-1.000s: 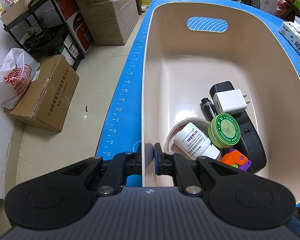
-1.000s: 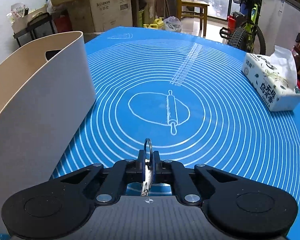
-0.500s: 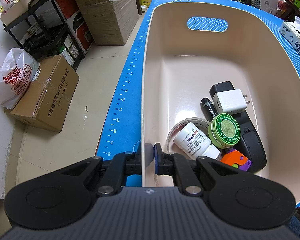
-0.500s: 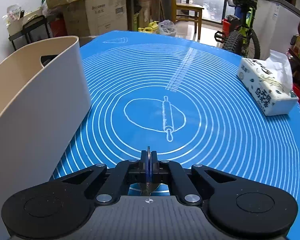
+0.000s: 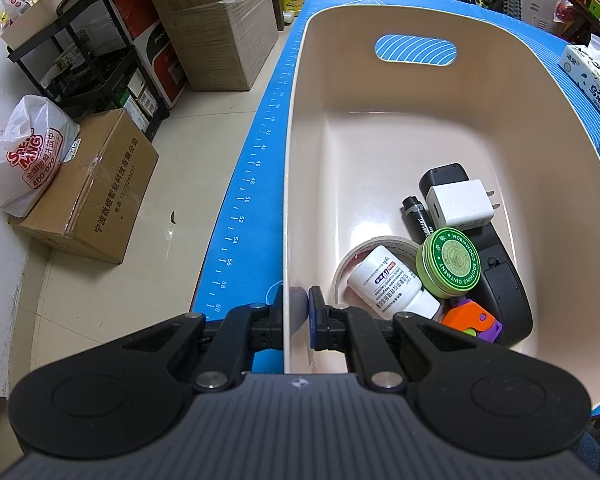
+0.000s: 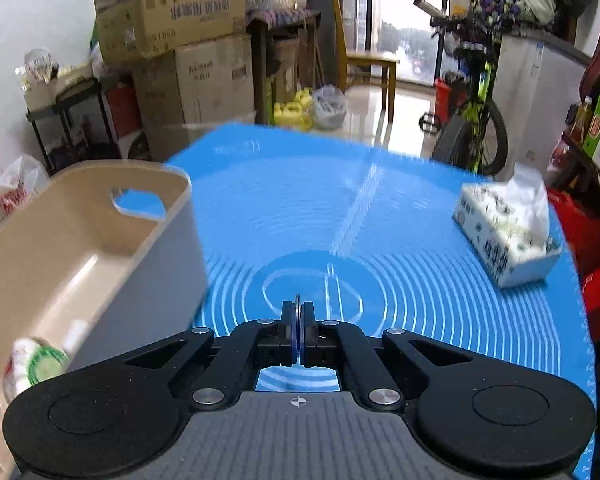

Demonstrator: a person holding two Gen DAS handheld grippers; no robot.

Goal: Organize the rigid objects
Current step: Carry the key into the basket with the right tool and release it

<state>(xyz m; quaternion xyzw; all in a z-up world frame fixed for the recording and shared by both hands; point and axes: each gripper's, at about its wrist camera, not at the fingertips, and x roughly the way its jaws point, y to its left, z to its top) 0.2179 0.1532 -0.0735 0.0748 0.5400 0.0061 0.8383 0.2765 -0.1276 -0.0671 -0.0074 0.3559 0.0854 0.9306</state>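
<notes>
Moved: right gripper (image 6: 298, 334) has risen since the earlier frame and now sees into the bin (image 6: 100, 216); its view is blurred.
Right gripper: closed on a thin metal ring (image 6: 298, 300), seen edge-on above the blue mat (image 6: 440, 280).
Left gripper (image 5: 296, 318): clamped on the bin (image 5: 296, 160) wall at its near left corner.
Bin contents: white bottle (image 5: 388, 282), green tin (image 5: 452, 262), charger (image 5: 458, 204), marker (image 5: 418, 218), tape roll (image 5: 354, 260), orange toy (image 5: 470, 318).
Around: tissue pack (image 6: 504, 236) right of the bin, well apart.
</notes>
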